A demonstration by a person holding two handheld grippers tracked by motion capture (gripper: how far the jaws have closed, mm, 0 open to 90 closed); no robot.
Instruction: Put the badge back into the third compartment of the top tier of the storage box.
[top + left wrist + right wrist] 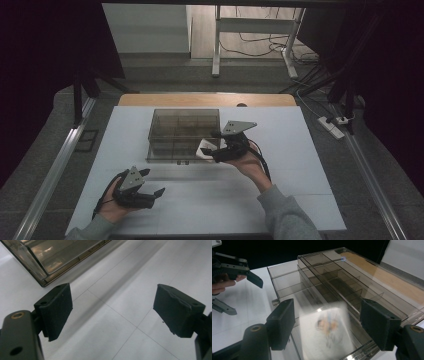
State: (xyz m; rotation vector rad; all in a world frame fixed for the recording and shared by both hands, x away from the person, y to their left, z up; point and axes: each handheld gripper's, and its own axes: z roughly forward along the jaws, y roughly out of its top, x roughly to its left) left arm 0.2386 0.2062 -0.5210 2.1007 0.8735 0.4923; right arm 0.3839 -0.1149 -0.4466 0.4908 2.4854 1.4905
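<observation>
Glossy smoked clear-plastic organiser box [184, 134] on a smooth matt white table [280, 190] with a wooden edge.

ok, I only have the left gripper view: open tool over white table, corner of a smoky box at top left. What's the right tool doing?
Observer: The right tool is at the near right corner of the clear compartment box, jaws open.
Operator: Holding anything?
Observer: No. A white card with a coloured picture lies blurred between its jaws, over the box's near compartment; I can't tell whether it has landed.
Operator: Box contents?
Observer: The other compartments look empty in the right gripper view.
Operator: My tool's position?
Observer: The left tool is near the table's front left, well clear of the box.
</observation>
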